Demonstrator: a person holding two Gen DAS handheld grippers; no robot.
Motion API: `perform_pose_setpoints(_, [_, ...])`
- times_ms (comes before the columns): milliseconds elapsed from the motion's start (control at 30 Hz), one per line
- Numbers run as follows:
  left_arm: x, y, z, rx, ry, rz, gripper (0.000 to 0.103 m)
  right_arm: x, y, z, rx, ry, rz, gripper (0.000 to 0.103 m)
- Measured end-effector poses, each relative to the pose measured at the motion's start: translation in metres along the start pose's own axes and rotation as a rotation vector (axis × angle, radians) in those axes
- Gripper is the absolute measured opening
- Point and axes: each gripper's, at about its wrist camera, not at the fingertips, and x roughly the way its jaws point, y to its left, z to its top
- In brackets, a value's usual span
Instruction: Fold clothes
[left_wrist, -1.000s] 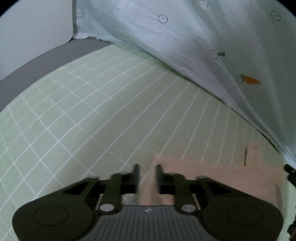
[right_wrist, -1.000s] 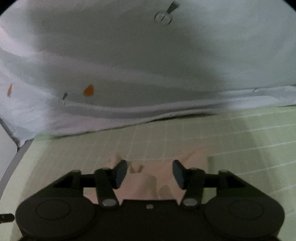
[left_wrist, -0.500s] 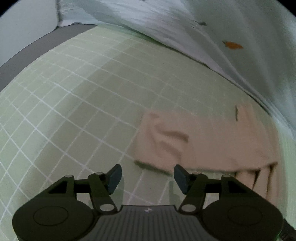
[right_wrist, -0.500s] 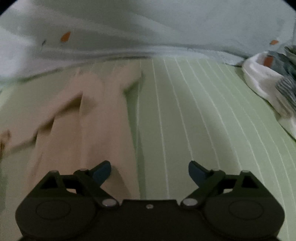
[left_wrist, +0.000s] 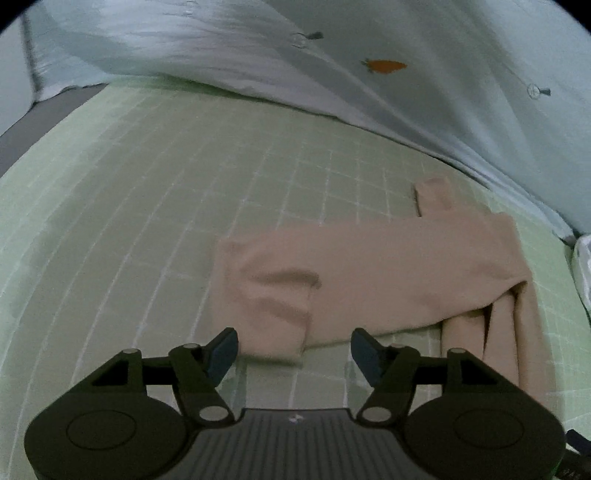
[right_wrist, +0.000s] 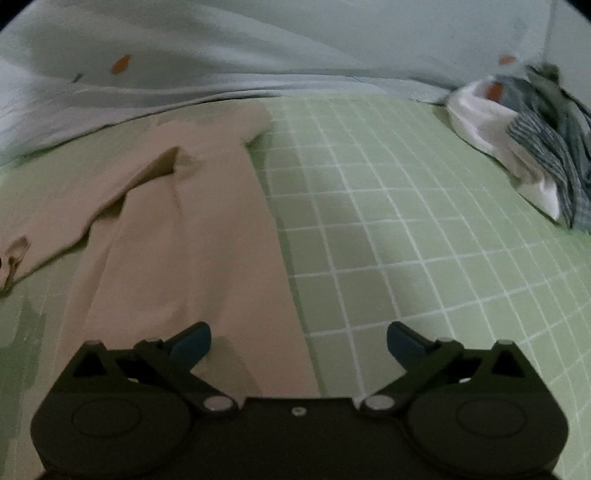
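While the beige garment (left_wrist: 369, 273) lies half-folded on the green gridded mat (left_wrist: 147, 221), we hold nothing: left gripper (left_wrist: 293, 347) parted, empty; right gripper (right_wrist: 298, 339) opening wide, empty. Next fold, we judge: pinch both layers at the edge, lift evenly.

The left gripper (left_wrist: 294, 350) is showing a black body with two big round caps and a grey ribbed plate in the middle. Silver screws are shining at the joints. Its fingers (left_wrist: 221, 350) are wearing dark blue pads.

The right gripper (right_wrist: 298, 341) is looking much the same: black, two round caps, shiny screws, blue-padded fingers (right_wrist: 192, 341), and one small screw in the middle.
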Motion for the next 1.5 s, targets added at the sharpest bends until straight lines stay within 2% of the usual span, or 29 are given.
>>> perform_pose_setpoints(67, [0.011,-0.003,0.006,0.017,0.009,0.007,0.066,0.003,0.000,0.000,0.018,0.012,-0.022,0.103])
perform_pose_setpoints(200, [0.028,-0.008,0.014,0.050,0.019,0.048,0.057,0.007,0.001,0.001,0.052,0.028,-0.047,0.103])
perform_pose_setpoints(233, [0.030,-0.011,0.016,0.070,0.016,0.072,0.053,0.007,0.000,0.001,0.059,0.031,-0.047,0.103])
perform_pose_setpoints(300, [0.033,-0.017,0.018,0.112,0.011,0.119,0.026,0.007,0.000,0.000,0.071,0.035,-0.045,0.103])
perform_pose_setpoints(400, [0.033,-0.014,0.020,0.094,0.005,0.115,0.010,0.005,-0.001,-0.002,0.072,0.033,-0.031,0.103])
perform_pose_setpoints(533, [0.021,-0.008,0.020,0.028,0.003,0.090,0.004,-0.001,-0.008,0.000,0.078,0.011,-0.006,0.103])
perform_pose_setpoints(667, [-0.009,-0.021,0.020,-0.016,-0.026,-0.001,0.004,-0.009,-0.018,0.001,0.090,-0.015,0.019,0.103])
perform_pose_setpoints(800, [-0.043,-0.053,0.016,-0.036,-0.042,-0.174,0.003,-0.015,-0.029,-0.001,0.105,-0.034,0.041,0.103])
perform_pose_setpoints(900, [-0.057,-0.084,0.008,-0.030,-0.014,-0.371,0.004,-0.019,-0.037,-0.002,0.091,-0.052,0.042,0.103])
perform_pose_setpoints(967, [-0.060,-0.106,0.000,0.003,0.022,-0.493,0.005,-0.019,-0.041,-0.001,0.080,-0.063,0.036,0.103])
perform_pose_setpoints(1033, [-0.058,-0.125,-0.010,0.076,0.060,-0.488,0.011,-0.019,-0.047,0.001,0.095,-0.070,0.034,0.103])
perform_pose_setpoints(1100, [-0.054,-0.133,-0.021,0.135,0.083,-0.415,0.035,-0.020,-0.052,0.004,0.106,-0.083,0.034,0.103])
perform_pose_setpoints(1133, [-0.051,-0.136,-0.026,0.164,0.095,-0.378,0.043,-0.021,-0.052,0.006,0.105,-0.091,0.035,0.103])
perform_pose_setpoints(1167, [-0.048,-0.135,-0.031,0.178,0.110,-0.352,0.055,-0.022,-0.053,0.007,0.102,-0.099,0.038,0.103])
perform_pose_setpoints(1200, [-0.044,-0.131,-0.033,0.179,0.122,-0.320,0.060,-0.023,-0.052,0.009,0.099,-0.107,0.042,0.103])
perform_pose_setpoints(1267, [-0.037,-0.124,-0.036,0.180,0.147,-0.257,0.063,-0.023,-0.049,0.012,0.092,-0.117,0.066,0.103])
perform_pose_setpoints(1333, [-0.030,-0.115,-0.037,0.177,0.169,-0.191,0.070,-0.021,-0.042,0.015,0.077,-0.122,0.108,0.103])
perform_pose_setpoints(1467, [-0.012,-0.096,-0.036,0.171,0.218,-0.055,0.071,-0.014,-0.015,0.023,-0.015,-0.119,0.189,0.100])
perform_pose_setpoints(1500, [-0.009,-0.092,-0.036,0.173,0.224,-0.036,0.072,-0.012,-0.007,0.025,-0.046,-0.120,0.204,0.096])
